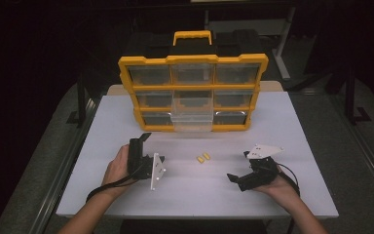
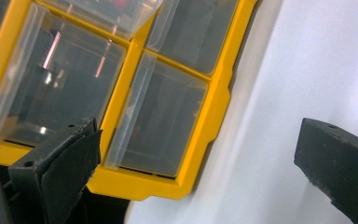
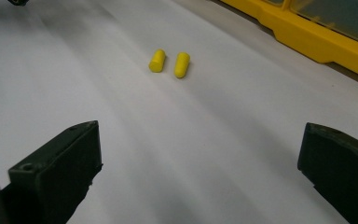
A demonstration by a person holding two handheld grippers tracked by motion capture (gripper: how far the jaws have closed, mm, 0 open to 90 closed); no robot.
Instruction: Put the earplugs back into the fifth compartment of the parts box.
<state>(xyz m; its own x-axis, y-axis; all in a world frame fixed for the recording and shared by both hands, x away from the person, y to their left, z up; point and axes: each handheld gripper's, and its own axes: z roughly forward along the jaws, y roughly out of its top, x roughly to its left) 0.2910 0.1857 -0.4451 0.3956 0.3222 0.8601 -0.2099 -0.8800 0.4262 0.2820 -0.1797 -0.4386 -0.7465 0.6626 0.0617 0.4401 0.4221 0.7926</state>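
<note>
**Two Open Grippers, Two Little Yellow Plugs**

The right gripper [image 3: 200, 172] has its two black jaws spread wide apart. Nothing is between them. It holds nothing and touches nothing but air above the white table [image 1: 292, 126]. In the right gripper view, two small yellow plugs [image 3: 169, 62] lie side by side ahead of the jaws, near each other but not touching. In the high view the yellow plugs [image 1: 203, 157] lie near the middle of the table, a bit toward the front edge, between the two hands.

The left gripper [image 2: 196, 163] is wide open too, and it holds nothing. It points at the yellow box [image 2: 205, 135] with clear drawers. That box [image 1: 193, 92] stands upright along the back edge of the table. One clear drawer [image 1: 192, 117] in the middle sticks out toward the front.
</note>
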